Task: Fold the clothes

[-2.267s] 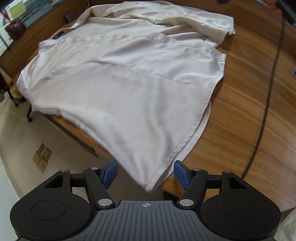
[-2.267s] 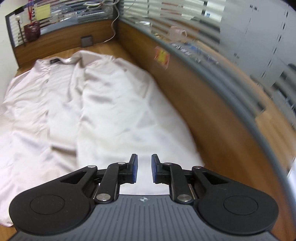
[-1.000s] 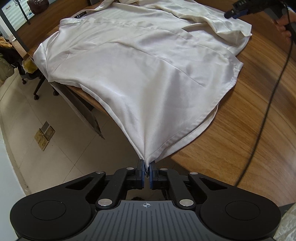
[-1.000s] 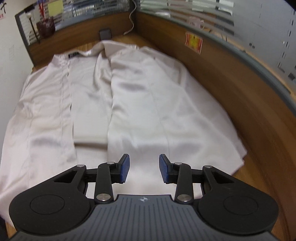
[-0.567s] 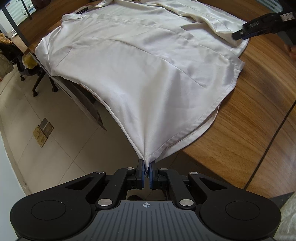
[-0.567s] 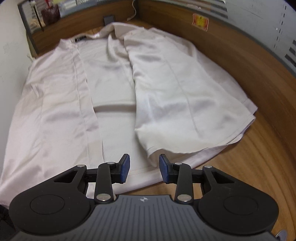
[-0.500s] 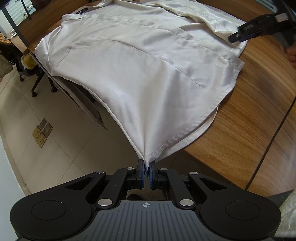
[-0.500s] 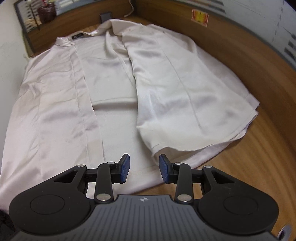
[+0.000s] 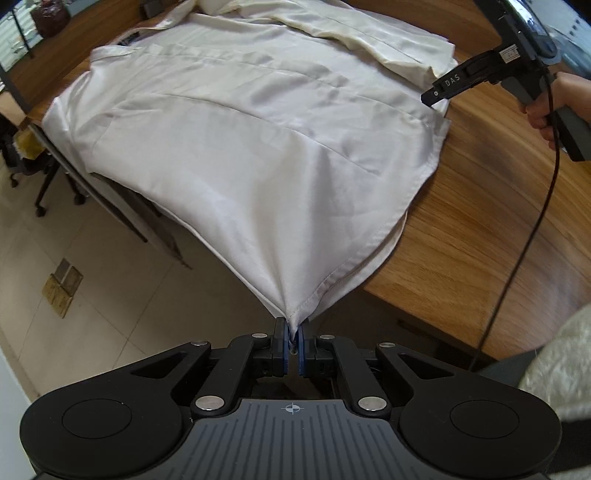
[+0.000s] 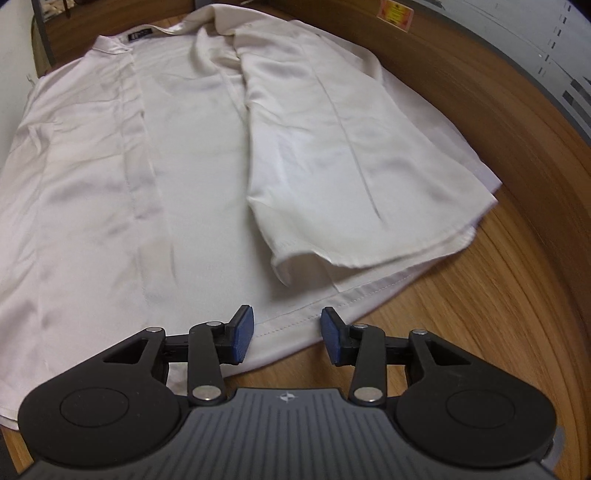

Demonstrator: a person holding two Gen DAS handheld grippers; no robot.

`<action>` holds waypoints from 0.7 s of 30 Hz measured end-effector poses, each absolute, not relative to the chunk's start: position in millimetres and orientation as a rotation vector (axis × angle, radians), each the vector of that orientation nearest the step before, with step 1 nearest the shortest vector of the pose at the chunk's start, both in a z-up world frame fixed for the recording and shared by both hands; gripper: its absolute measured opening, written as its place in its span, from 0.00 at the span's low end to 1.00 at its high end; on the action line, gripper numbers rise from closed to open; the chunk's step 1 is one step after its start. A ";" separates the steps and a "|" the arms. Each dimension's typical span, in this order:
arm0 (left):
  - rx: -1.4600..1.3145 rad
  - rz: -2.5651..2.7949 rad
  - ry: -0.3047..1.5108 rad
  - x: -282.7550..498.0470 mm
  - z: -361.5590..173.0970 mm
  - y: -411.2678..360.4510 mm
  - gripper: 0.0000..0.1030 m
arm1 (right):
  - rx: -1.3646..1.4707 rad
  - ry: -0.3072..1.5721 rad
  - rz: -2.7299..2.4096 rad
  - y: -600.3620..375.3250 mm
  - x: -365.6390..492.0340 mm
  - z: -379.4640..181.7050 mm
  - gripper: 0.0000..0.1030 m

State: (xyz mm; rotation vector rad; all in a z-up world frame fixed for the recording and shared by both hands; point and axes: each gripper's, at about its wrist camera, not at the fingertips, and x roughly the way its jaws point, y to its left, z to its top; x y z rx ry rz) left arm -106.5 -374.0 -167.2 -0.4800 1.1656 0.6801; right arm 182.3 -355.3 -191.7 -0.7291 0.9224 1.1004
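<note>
A cream satin shirt lies spread open on a wooden desk, front panels apart. My left gripper is shut on the shirt's bottom hem corner and holds it stretched out past the desk edge, over the floor. In the right wrist view the same shirt fills the desk, its right front panel curled up at the hem. My right gripper stands open just above the bottom hem, nothing between its pads. The right gripper also shows in the left wrist view, held by a hand.
A black cable trails across the desk at the right. A wooden partition wall curves behind the shirt. A dark pot stands at the far left corner. Beyond the desk edge lie tiled floor and a chair base.
My right gripper has drawn back along the shirt to its bottom hem and has opened wider. The left gripper shut on the hem corner and keeps it pulled taut.
</note>
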 end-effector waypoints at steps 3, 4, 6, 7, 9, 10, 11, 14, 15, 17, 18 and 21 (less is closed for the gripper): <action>-0.471 0.654 1.178 -107.5 -170.8 -371.1 0.07 | -0.742 0.931 1.068 -365.6 187.5 -190.6 0.43; -0.465 0.646 1.182 -107.2 -171.8 -369.0 0.07 | -0.745 0.935 1.058 -369.4 188.9 -190.2 0.43; -0.456 0.632 1.186 -107.0 -174.2 -367.0 0.07 | -0.755 0.939 1.038 -376.7 190.1 -189.9 0.43; -0.456 0.626 1.187 -106.9 -175.0 -366.3 0.07 | -0.760 0.941 1.029 -380.2 190.6 -189.6 0.43; -0.459 0.616 1.189 -106.9 -176.4 -364.6 0.07 | -0.758 0.937 1.029 -383.4 188.4 -185.6 0.43; -0.460 0.610 1.190 -106.9 -177.1 -363.7 0.07 | -0.752 0.933 1.035 -384.3 186.4 -183.0 0.43; -0.462 0.605 1.192 -106.9 -177.8 -362.9 0.07 | -0.746 0.928 1.041 -385.2 184.4 -180.4 0.43; -0.466 0.589 1.195 -106.9 -179.9 -360.4 0.08 | -0.728 0.918 1.064 -384.7 178.7 -174.7 0.43; -0.468 0.584 1.196 -106.8 -180.6 -359.6 0.09 | -0.721 0.916 1.076 -382.6 176.8 -174.0 0.43; -0.461 0.573 1.211 -107.0 -182.0 -359.0 0.11 | -0.712 0.922 1.096 -378.9 173.8 -174.7 0.43; -0.459 0.566 1.218 -107.2 -182.4 -358.6 0.17 | -0.709 0.931 1.105 -377.3 172.6 -175.8 0.43; -0.453 0.562 1.206 -109.9 -179.5 -359.5 0.30 | -0.650 0.963 1.123 -377.0 174.4 -174.2 0.43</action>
